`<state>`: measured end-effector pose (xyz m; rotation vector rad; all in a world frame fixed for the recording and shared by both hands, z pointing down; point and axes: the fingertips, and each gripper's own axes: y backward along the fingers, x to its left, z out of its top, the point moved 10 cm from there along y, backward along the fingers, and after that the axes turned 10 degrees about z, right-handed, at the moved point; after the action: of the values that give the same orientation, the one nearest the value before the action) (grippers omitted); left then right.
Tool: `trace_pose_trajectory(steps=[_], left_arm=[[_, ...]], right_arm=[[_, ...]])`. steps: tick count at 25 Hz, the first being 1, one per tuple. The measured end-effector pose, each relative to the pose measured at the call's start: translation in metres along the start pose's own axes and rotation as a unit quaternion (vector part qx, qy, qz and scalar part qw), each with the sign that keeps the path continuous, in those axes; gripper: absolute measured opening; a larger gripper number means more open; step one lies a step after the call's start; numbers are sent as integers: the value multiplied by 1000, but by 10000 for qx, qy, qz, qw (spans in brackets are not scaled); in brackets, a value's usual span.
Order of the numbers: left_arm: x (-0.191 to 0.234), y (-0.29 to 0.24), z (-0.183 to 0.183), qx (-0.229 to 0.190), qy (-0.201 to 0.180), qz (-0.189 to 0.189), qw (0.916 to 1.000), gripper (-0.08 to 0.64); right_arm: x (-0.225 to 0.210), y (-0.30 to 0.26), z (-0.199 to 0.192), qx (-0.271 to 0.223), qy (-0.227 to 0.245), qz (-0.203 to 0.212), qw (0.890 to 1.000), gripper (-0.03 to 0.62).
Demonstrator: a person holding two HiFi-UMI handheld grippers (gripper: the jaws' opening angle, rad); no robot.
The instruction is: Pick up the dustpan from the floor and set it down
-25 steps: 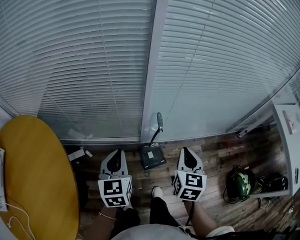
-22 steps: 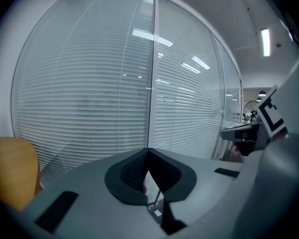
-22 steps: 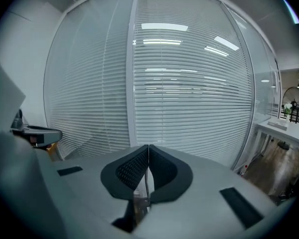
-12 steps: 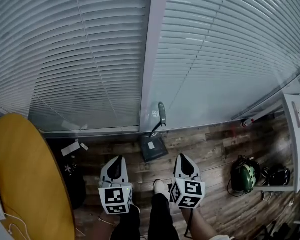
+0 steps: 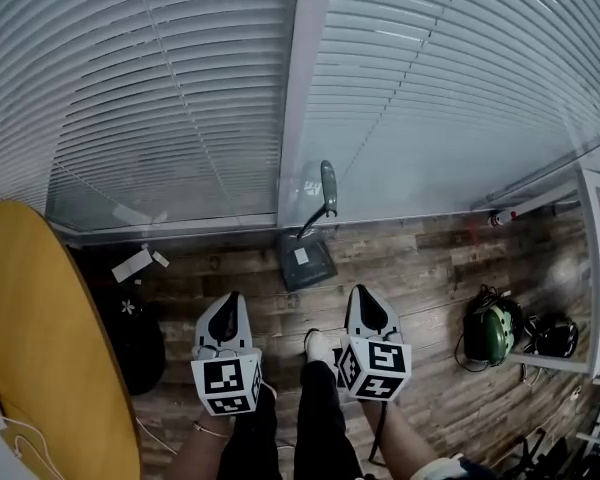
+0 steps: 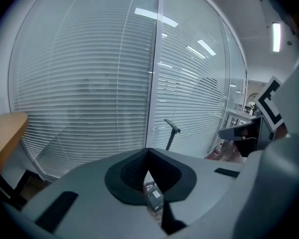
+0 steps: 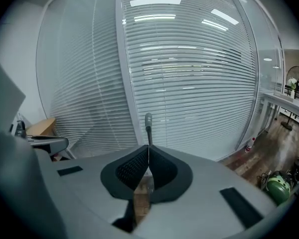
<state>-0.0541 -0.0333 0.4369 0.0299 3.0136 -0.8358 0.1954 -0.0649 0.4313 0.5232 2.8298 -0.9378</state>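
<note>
only head view shows the dustpan (image 5: 305, 262) whole.

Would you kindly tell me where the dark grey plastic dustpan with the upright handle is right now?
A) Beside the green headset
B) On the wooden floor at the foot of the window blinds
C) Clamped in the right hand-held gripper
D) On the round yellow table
B: the dark grey plastic dustpan sits on the wooden floor below the window blinds, ahead of the left hand-held gripper and the right hand-held gripper, untouched.
</note>
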Motion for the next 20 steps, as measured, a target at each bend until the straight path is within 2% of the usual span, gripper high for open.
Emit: trace_pose_trajectory(steps=[8,17,20], left_arm=[[4,0,-7,70,37,95,9999,6],[8,-13,-23,189,113,207,9995,5],[9,-18,-27,197,111,229,9995,6]], right_arm=[[-3,-16,-1,-107,-260,389,9988,34],[-9,-43,-12,-78,-224,353,9991,40],[-11,-53,-16,-34,-233,395,9989,94]])
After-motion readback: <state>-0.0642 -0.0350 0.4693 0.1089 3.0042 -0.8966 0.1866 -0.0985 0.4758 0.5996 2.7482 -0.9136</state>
